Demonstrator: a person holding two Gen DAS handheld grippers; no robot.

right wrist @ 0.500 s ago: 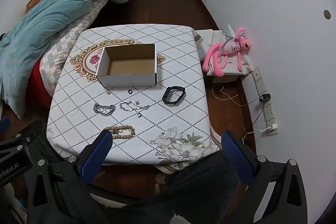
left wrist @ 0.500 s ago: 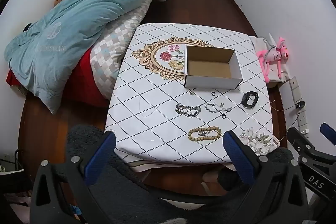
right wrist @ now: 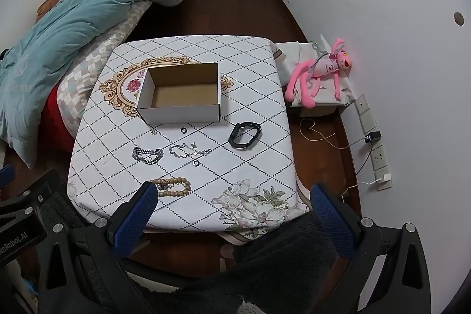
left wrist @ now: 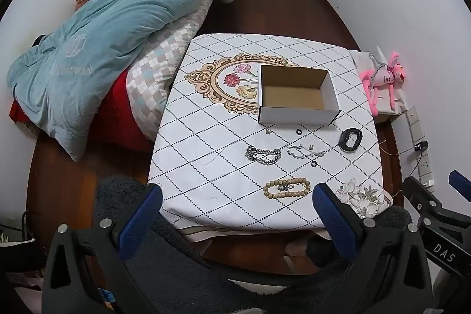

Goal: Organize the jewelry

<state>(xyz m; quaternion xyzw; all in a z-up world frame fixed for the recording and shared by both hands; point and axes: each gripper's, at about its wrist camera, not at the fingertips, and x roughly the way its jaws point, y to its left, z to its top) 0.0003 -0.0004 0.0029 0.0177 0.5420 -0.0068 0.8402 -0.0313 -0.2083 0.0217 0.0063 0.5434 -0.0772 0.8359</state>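
An empty open cardboard box (left wrist: 297,94) (right wrist: 181,93) stands on the table (left wrist: 206,137) (right wrist: 259,161). In front of it lie a wooden bead bracelet (left wrist: 287,188) (right wrist: 172,187), a thick silver chain bracelet (left wrist: 263,155) (right wrist: 147,155), a thin silver charm bracelet (left wrist: 306,151) (right wrist: 190,151), a black band (left wrist: 350,135) (right wrist: 245,135) and two small dark rings (left wrist: 299,131) (left wrist: 313,164). My left gripper (left wrist: 238,193) and right gripper (right wrist: 232,192) are both open and empty, held above the table's near edge.
A bed with a blue duvet (left wrist: 97,43) (right wrist: 67,28) lies left of the table. A pink plush toy (left wrist: 382,78) (right wrist: 321,72) sits on a box at the right, by wall sockets and cables (right wrist: 374,137). Dark wood floor surrounds the table.
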